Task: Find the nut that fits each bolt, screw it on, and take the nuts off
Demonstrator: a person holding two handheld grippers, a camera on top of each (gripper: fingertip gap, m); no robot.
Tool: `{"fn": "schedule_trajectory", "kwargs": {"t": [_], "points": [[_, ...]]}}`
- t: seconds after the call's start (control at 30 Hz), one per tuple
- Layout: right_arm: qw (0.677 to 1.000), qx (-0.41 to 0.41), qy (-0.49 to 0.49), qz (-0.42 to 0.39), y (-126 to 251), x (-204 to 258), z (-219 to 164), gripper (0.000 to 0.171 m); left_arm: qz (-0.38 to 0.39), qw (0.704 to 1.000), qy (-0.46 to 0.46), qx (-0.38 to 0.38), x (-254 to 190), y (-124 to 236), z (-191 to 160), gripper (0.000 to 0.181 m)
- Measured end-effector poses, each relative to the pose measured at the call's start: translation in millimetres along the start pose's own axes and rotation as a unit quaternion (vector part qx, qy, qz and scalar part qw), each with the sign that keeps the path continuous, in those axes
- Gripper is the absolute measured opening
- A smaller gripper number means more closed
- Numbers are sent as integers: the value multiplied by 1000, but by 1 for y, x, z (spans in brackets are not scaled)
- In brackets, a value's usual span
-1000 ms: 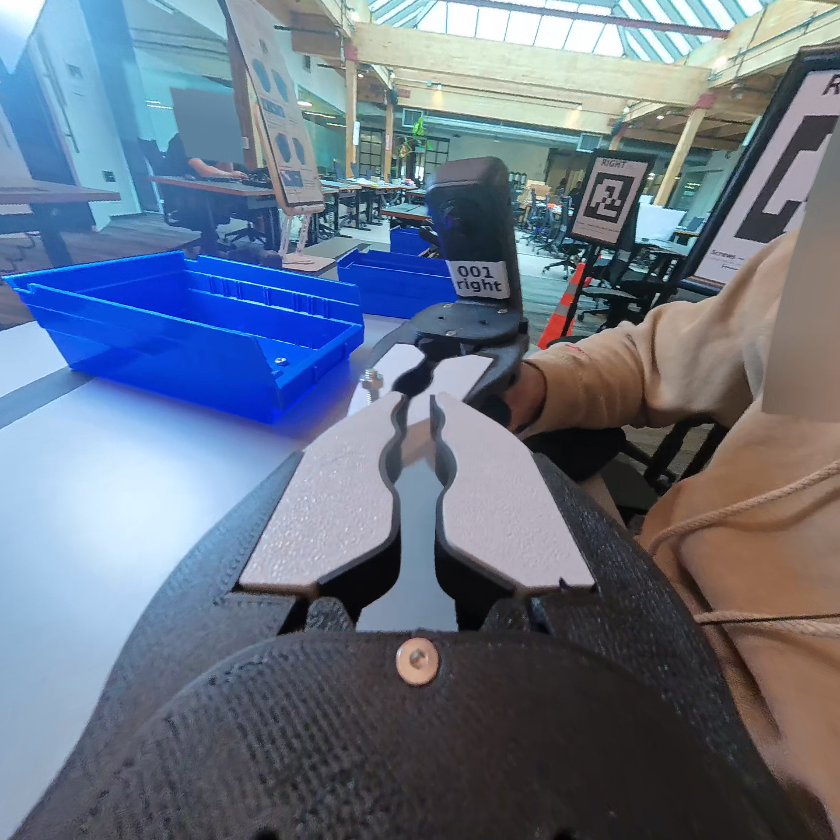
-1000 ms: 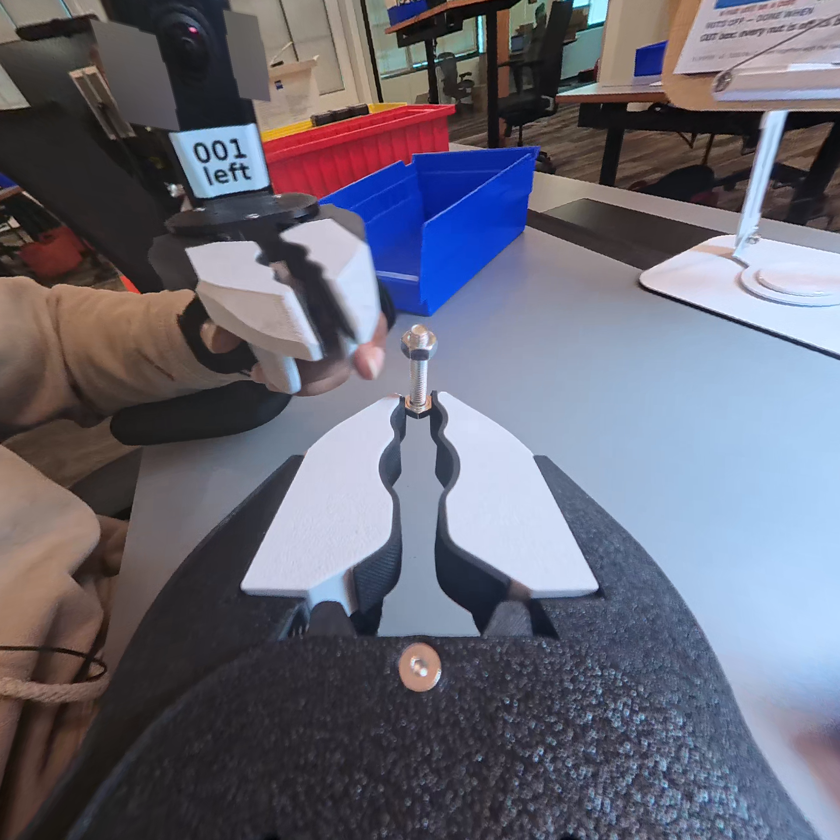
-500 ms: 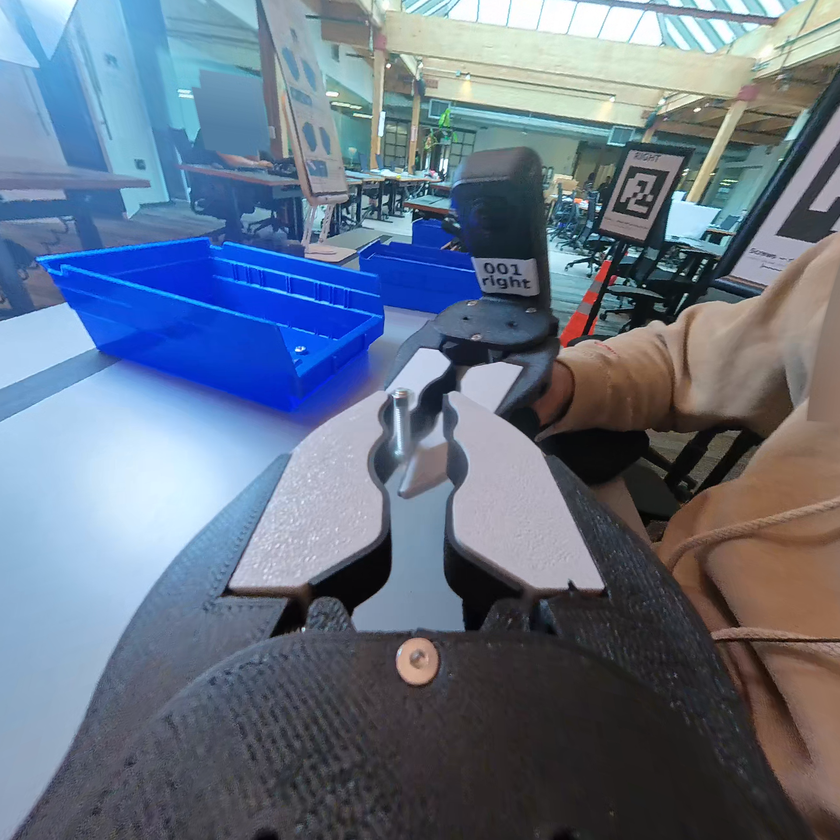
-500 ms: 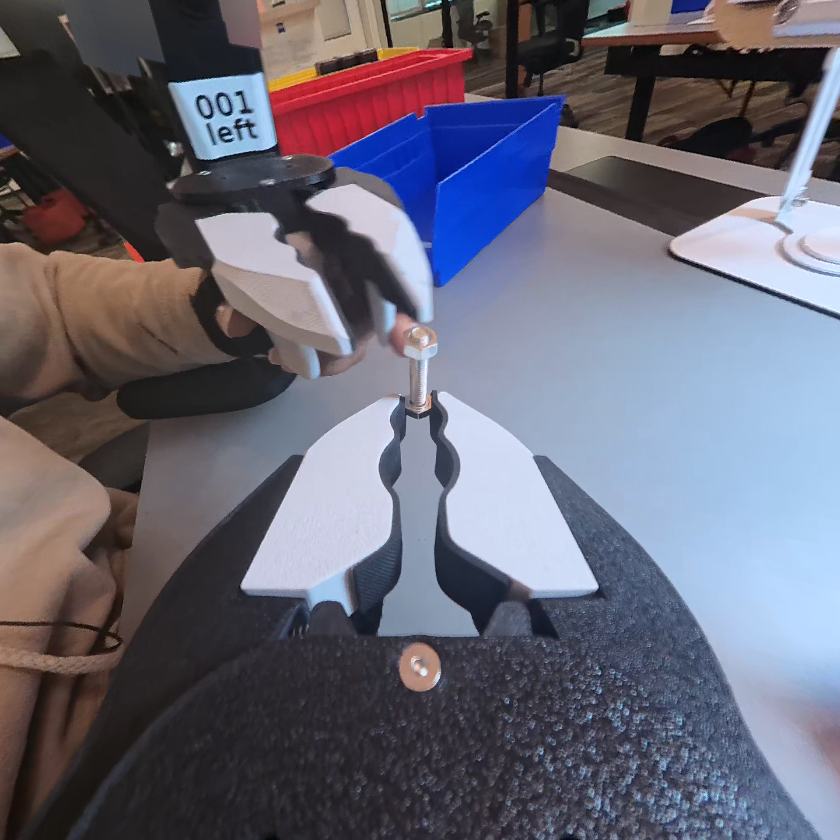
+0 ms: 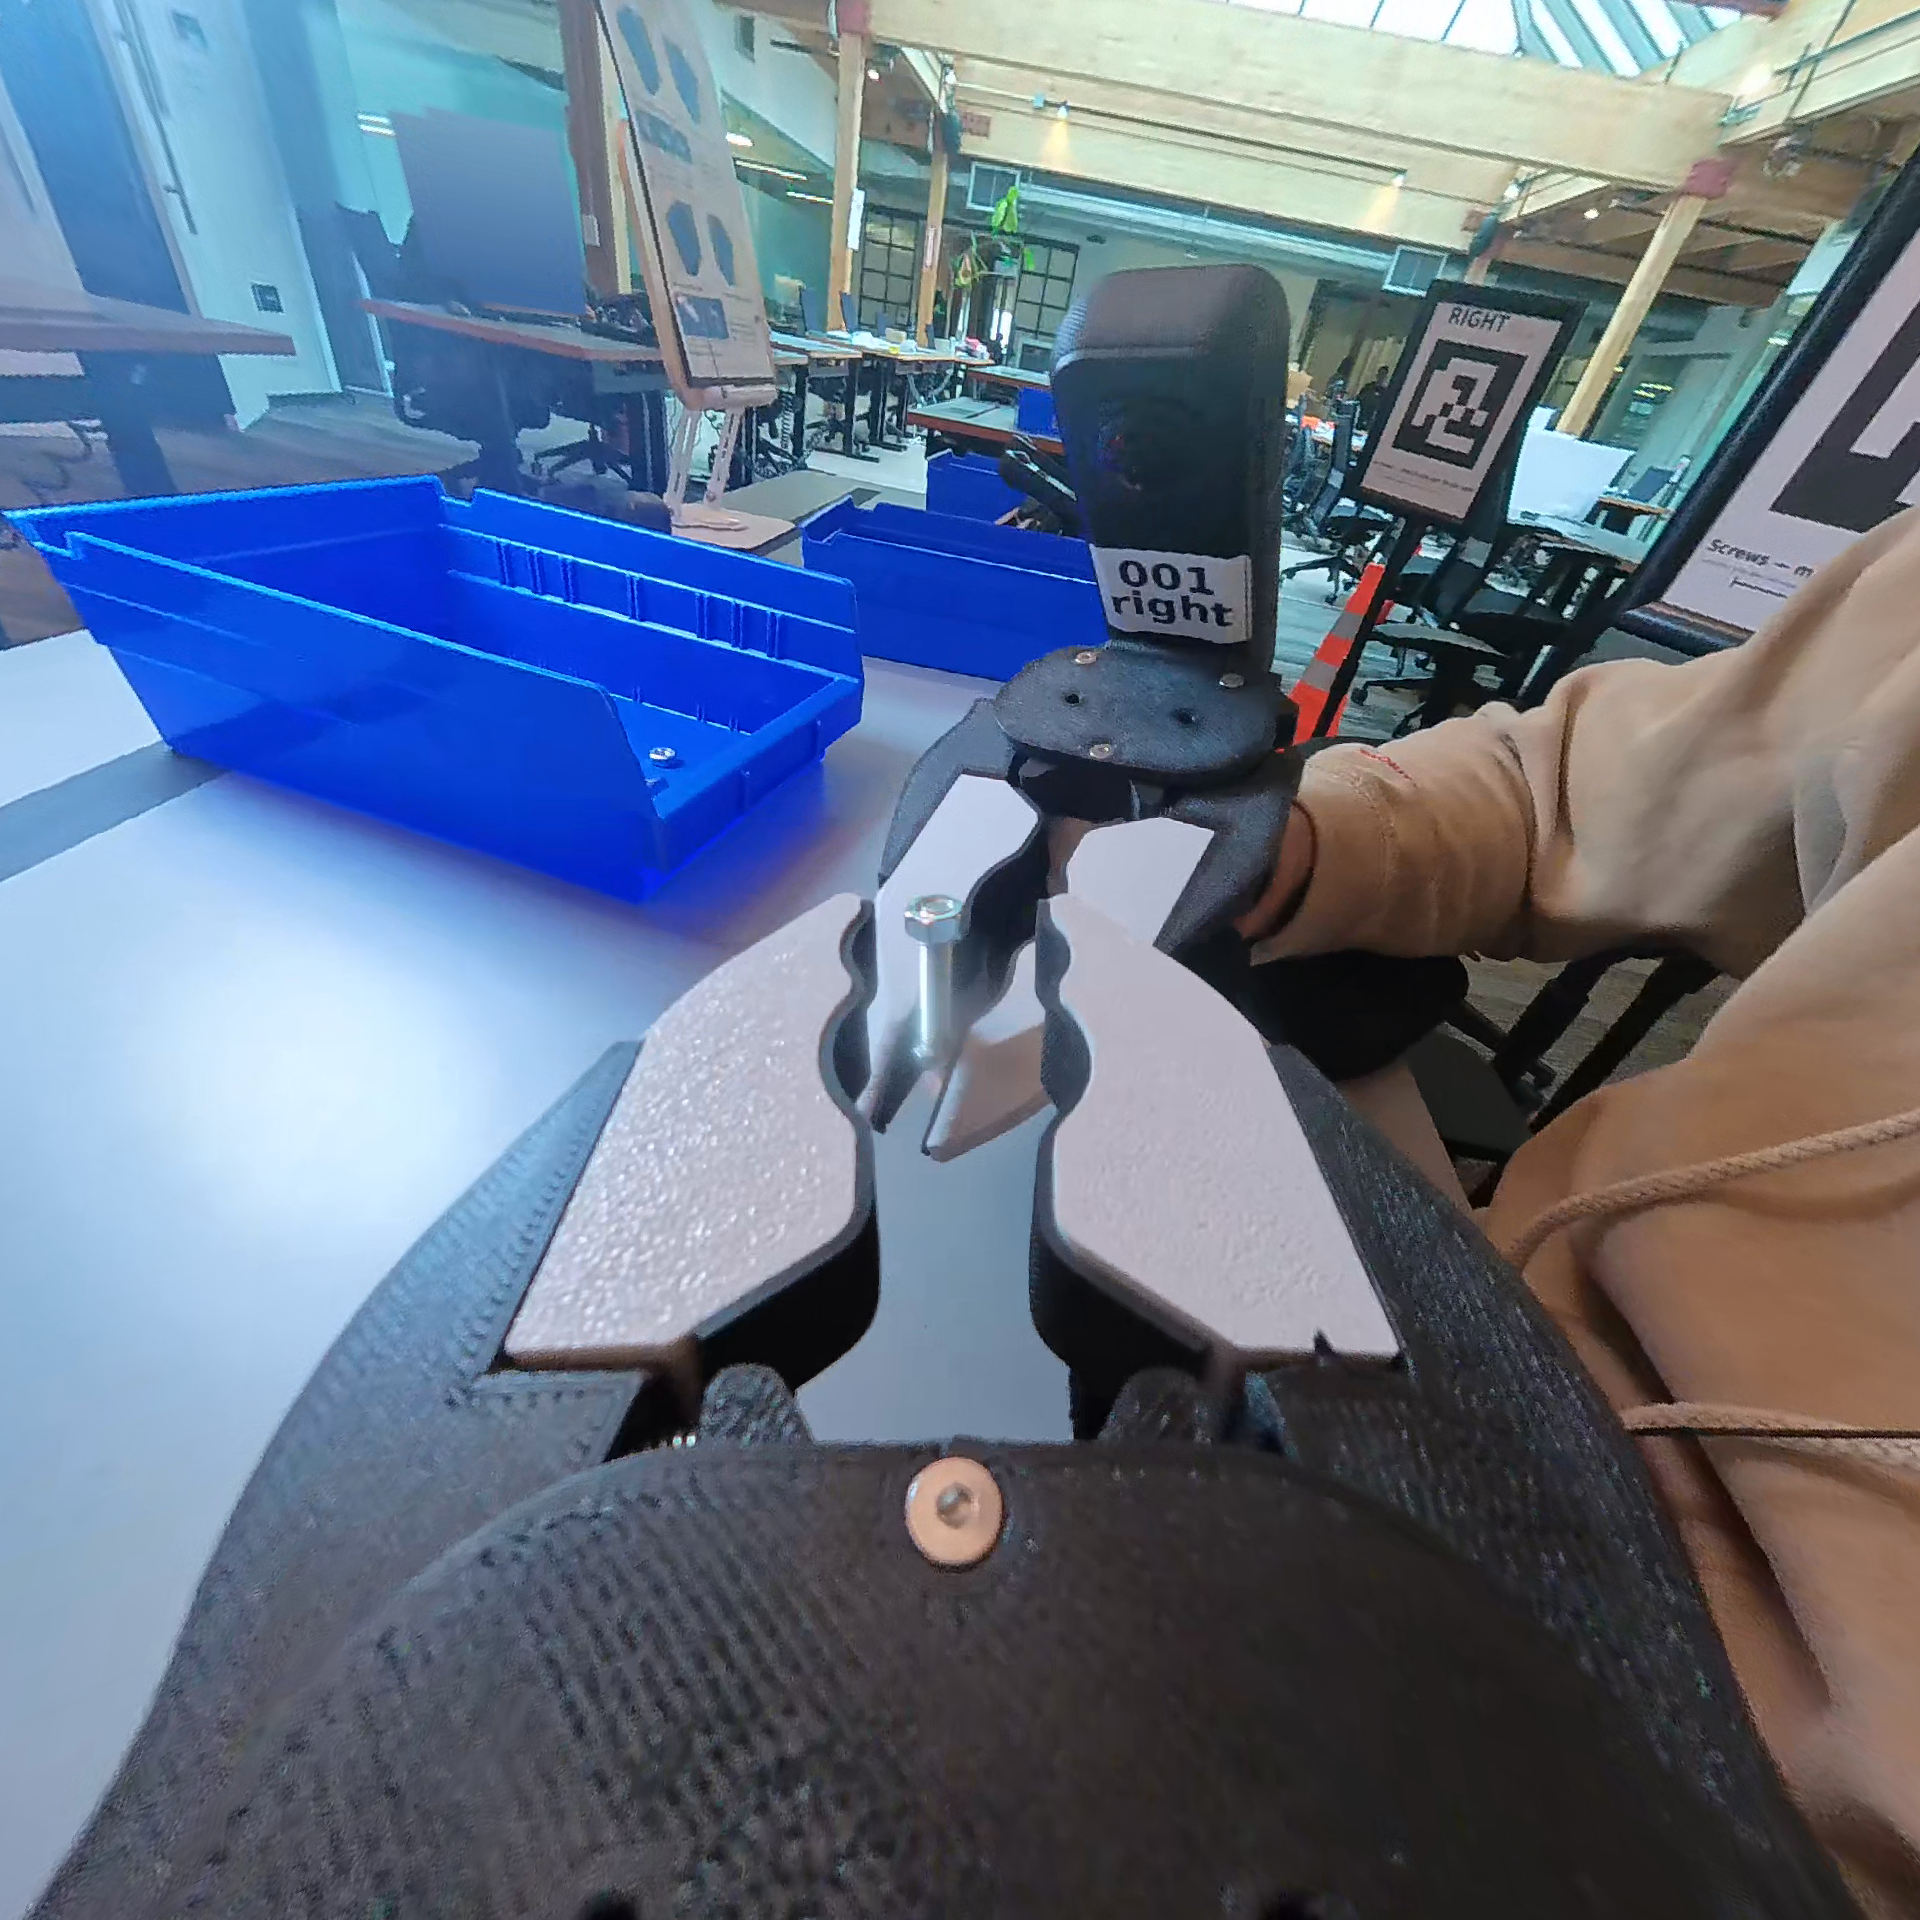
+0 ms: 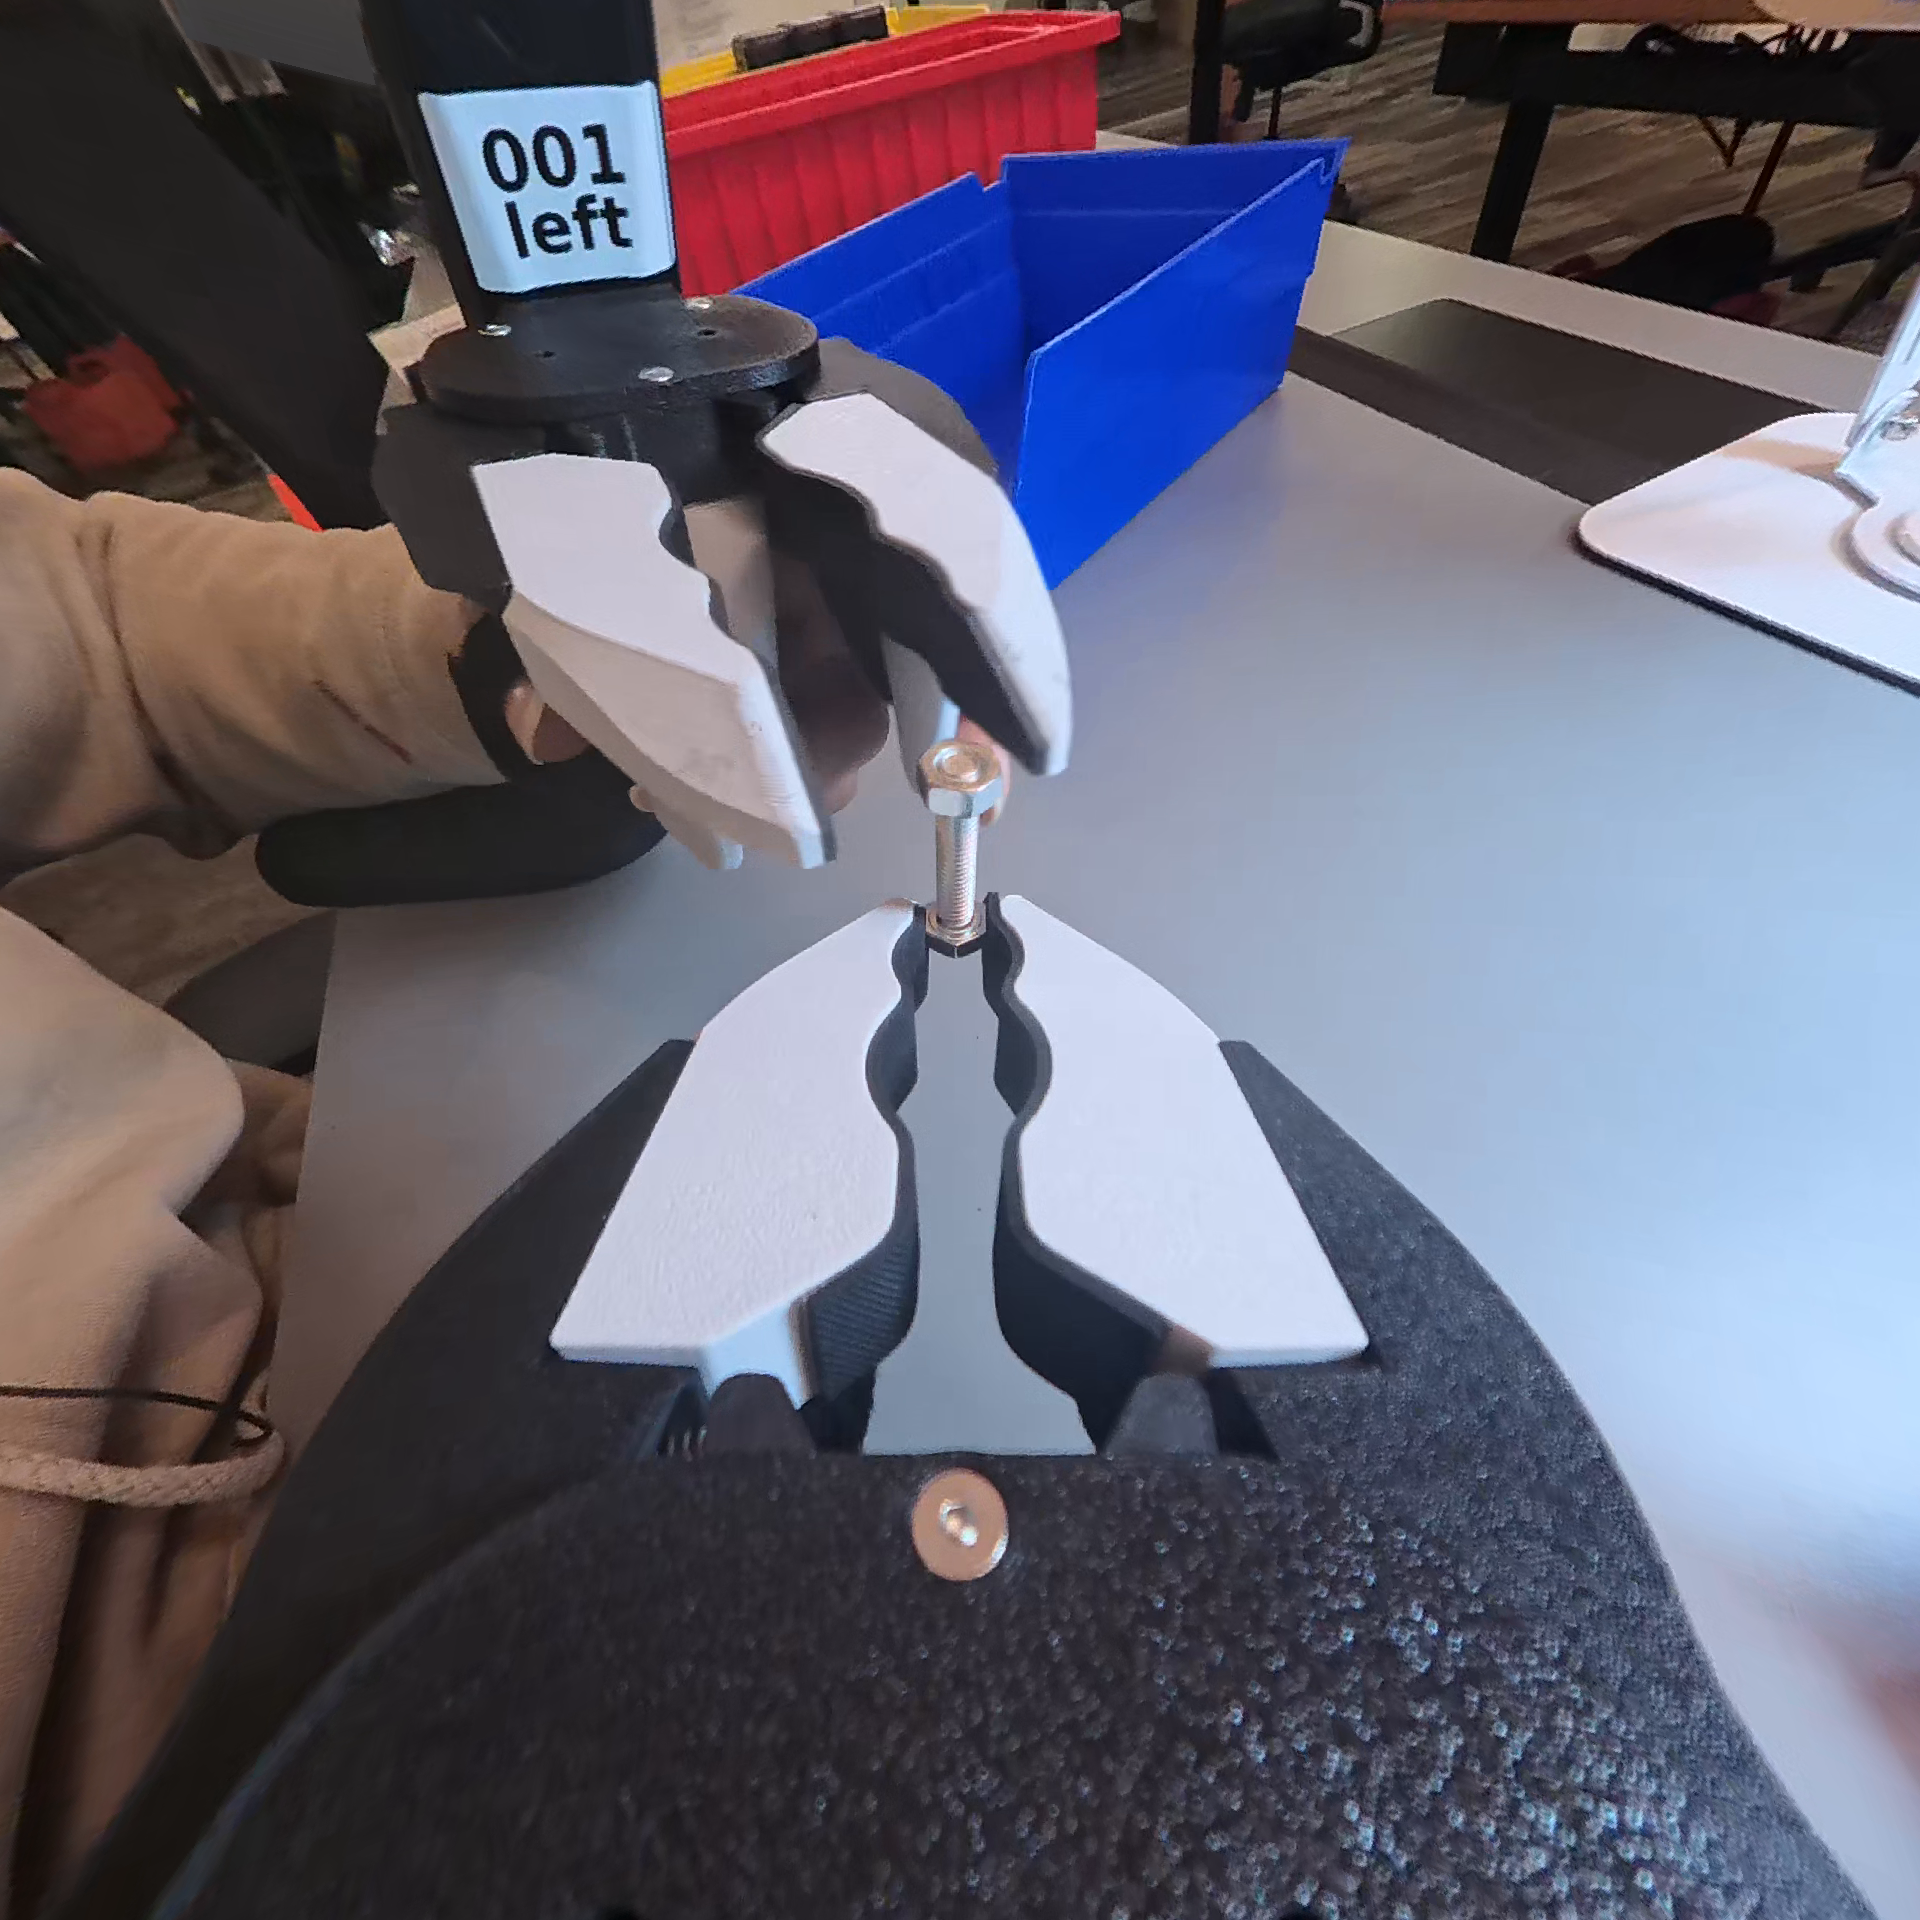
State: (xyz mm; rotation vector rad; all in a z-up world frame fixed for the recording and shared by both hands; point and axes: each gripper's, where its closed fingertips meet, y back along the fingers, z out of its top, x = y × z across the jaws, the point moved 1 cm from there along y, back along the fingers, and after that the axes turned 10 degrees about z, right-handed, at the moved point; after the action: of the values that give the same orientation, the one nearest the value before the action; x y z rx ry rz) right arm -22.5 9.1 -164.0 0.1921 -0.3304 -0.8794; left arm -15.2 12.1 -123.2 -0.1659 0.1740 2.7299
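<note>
A silver bolt stands upright with its hex head on top. It has a nut at its lower end. My right gripper is shut on that nut and holds the bolt above the grey table. My left gripper is open and comes in from the left, its fingertips on either side of the bolt head. In the left wrist view the bolt stands between the open tips of my left gripper, nearer the left finger. The right gripper grips it from below.
A blue bin with a small nut inside stands on the table to the left, and a second blue bin stands behind it. In the right wrist view there is a blue bin, a red bin and a white stand base. The grippers' ends are close to 4 cm from one another.
My left gripper has moved in toward the bolt and opened wider, so its tips now straddle the bolt head. The right gripper has kept its hold.
</note>
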Motion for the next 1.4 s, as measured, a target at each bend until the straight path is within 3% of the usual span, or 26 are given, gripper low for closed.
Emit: {"fn": "schedule_trajectory", "kwargs": {"t": [0.13, 0.23, 0.37, 0.47, 0.53, 0.8, 0.9, 0.97, 1.23, 1.4], "points": [[1000, -8, -11, -20, 8, -12, 2, 10, -42, 999, 4, -10, -12, 7, 6, 9], [1000, -11, -8, -25, 10, -14, 4, 10, -23, 1000, -2, -12, -6, 6, 6, 11], [1000, 1, 7, -7, 2, -2, 1, 10, 0, 1000, 10, -2, 2, -1, 0, 29], [1000, 3, 8, -11, 2, -4, 0, 10, -13, 1000, 6, -1, -3, 1, 1, 24], [1000, -3, 0, -26, 7, -12, 2, 10, -33, 999, 5, -10, -8, 6, 6, 8], [1000, 8, 14, -9, 0, -1, -1, 10, 3, 1000, 13, -3, 3, 0, 0, 29], [1000, 9, 10, -13, 1, -4, -2, 10, -14, 1000, 7, -4, -4, 2, 2, 23], [1000, 3, 2, -29, 6, -13, 0, 10, -31, 999, 5, -11, -8, 6, 6, 9], [1000, 13, 18, -12, -1, -2, -3, 10, -2, 1000, 4, 7, 1, -2, -4, 30], [999, 6, 1, -38, 9, -18, -2, 10, -30, 1000, 4, -8, -8, 5, 4, 12]]}}
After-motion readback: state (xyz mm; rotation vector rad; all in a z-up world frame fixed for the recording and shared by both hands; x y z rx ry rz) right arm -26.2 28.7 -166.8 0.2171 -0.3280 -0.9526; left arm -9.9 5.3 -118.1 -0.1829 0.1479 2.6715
